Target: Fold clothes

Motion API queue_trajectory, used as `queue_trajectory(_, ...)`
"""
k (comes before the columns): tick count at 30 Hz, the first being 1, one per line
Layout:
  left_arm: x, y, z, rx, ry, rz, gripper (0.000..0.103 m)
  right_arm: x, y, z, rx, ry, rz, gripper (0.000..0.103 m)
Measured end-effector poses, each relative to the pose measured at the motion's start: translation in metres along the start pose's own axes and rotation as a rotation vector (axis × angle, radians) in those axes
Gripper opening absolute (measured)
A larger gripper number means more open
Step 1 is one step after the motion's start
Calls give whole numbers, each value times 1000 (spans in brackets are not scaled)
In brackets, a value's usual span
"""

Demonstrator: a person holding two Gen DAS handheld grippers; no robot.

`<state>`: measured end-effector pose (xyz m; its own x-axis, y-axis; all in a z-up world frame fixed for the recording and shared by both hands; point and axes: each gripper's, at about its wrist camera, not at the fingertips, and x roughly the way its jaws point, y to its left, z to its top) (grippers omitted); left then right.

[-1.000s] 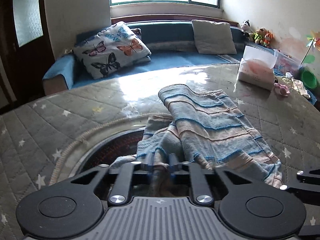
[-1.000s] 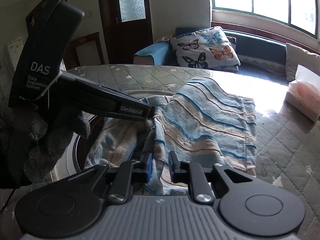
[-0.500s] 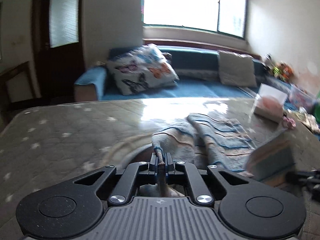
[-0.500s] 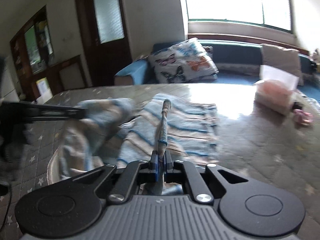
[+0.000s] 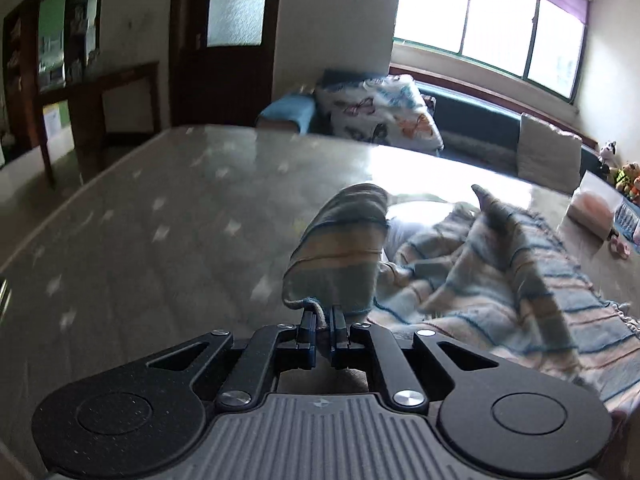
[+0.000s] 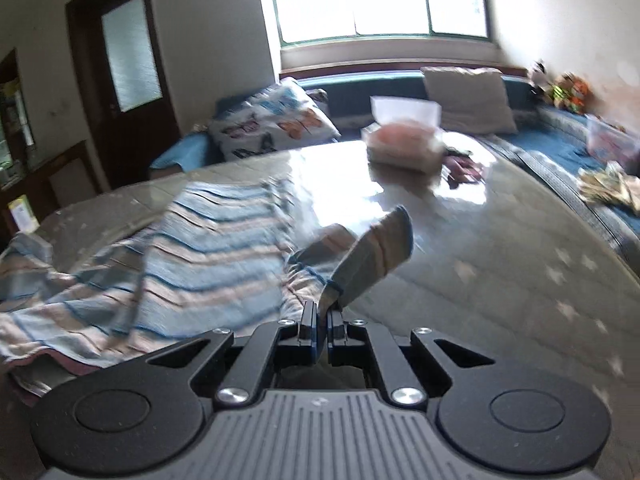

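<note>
A blue, white and tan striped garment (image 5: 500, 280) lies rumpled on a grey quilted table (image 5: 140, 240) with star marks. My left gripper (image 5: 323, 320) is shut on one edge of it, and a flap of cloth stands up above the jaws. In the right wrist view the same striped garment (image 6: 200, 252) spreads to the left, and my right gripper (image 6: 322, 318) is shut on another edge, with a fold sticking up to the right. Both views are blurred by motion.
A tissue box (image 6: 404, 140) and small pink items (image 6: 464, 168) sit on the table's far side. Behind it runs a blue sofa (image 6: 560, 140) with a butterfly cushion (image 5: 380, 112) and a beige cushion (image 6: 468, 96). A dark door (image 5: 224, 40) and shelves stand to the left.
Both grippers closed on edges of the striped garment and pulled apart, the left one swinging left and the right one swinging right. The cloth is now spread between them.
</note>
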<state>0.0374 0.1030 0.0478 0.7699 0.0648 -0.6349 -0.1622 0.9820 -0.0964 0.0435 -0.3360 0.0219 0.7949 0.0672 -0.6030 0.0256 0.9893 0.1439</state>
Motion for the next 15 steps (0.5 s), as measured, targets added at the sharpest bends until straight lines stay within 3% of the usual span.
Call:
queue_trajectory(6, -16, 8, -28, 32, 99, -16, 8, -14, -12, -25, 18, 65, -16, 4)
queue_trajectory(9, -21, 13, -26, 46, 123, -22, 13, -20, -17, -25, 13, 86, -31, 8)
queue_trajectory(11, -26, 14, -20, 62, 114, -26, 20, -24, -20, -24, 8, 100, -42, 16)
queue_trajectory(13, -34, 14, -18, 89, 86, -21, 36, -30, -24, -21, -1, 103, -65, 17)
queue_trajectory(15, -42, 11, -12, 112, 45, -6, 43, -38, -27, -15, -17, 88, -100, 17)
